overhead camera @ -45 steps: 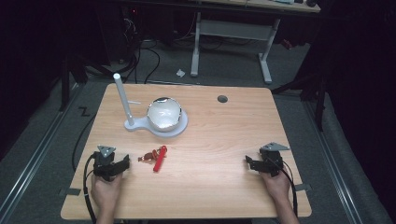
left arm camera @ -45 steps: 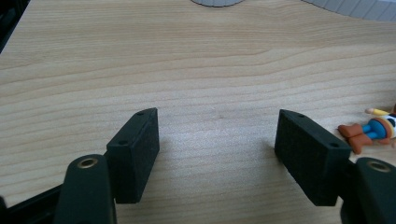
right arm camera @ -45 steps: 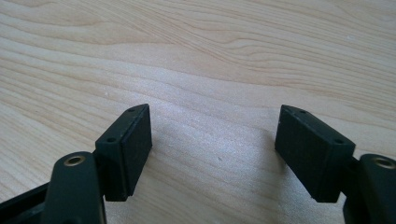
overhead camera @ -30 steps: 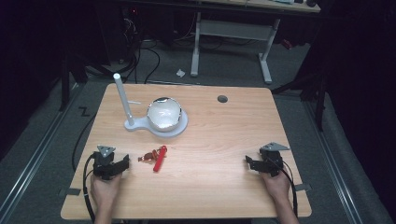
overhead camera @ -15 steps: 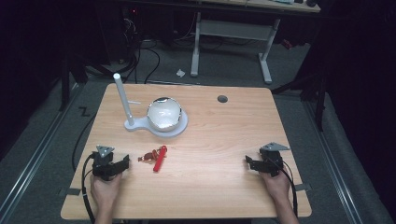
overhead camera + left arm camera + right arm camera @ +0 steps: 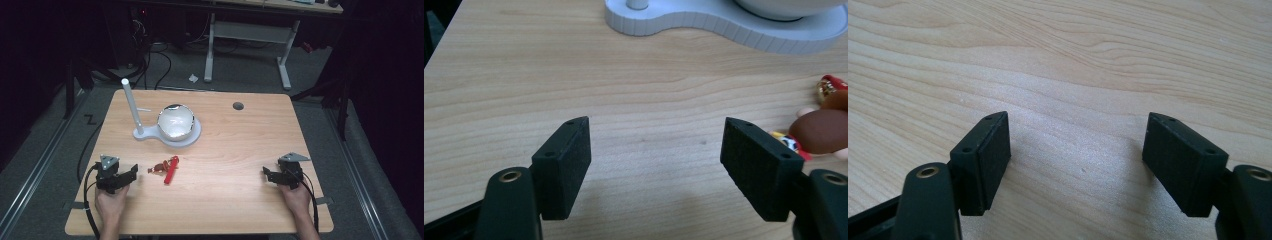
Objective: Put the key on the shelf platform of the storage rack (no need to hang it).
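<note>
A small red and brown toy figure (image 6: 169, 169) lies on the wooden table (image 6: 240, 200), left of the middle. My left gripper (image 6: 131, 172) rests on the table just left of it and points toward it. In the left gripper view the toy (image 6: 824, 127) lies past the right jaw, outside the left gripper (image 6: 656, 135). Its jaws have just been opening and nothing is between them. My right gripper (image 6: 266, 175) rests near the front right, open over bare wood (image 6: 1075, 130).
A white stand (image 6: 192, 137) with an upright pole (image 6: 131, 105) and a shiny bowl (image 6: 175, 121) sits behind the toy; its base (image 6: 724, 25) shows in the left gripper view. A round cable hole (image 6: 238, 105) lies at the back. A desk frame stands beyond the table.
</note>
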Motion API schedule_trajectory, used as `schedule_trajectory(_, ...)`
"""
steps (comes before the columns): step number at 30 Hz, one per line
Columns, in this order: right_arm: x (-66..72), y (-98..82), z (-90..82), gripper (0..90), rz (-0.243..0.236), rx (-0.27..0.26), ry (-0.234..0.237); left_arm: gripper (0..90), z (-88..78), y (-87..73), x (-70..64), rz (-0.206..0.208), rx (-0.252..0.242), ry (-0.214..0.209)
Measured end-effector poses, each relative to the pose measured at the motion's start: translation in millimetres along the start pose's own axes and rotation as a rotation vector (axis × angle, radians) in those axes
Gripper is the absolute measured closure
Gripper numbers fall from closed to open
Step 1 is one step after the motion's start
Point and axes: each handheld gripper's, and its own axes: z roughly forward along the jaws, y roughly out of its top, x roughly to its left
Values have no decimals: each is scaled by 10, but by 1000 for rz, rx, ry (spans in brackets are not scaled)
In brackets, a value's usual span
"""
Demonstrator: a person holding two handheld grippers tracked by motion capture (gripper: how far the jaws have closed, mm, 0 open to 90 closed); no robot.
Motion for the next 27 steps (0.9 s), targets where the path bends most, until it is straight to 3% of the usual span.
schedule_trajectory(15, 0, 0, 0, 272, 0, 0, 0, 207, -109, 117, -187, 38, -27, -101)
schedule_trajectory(27, 0, 0, 0, 272, 0, 0, 0, 169, -106, 167, -420, 95, 10, -174)
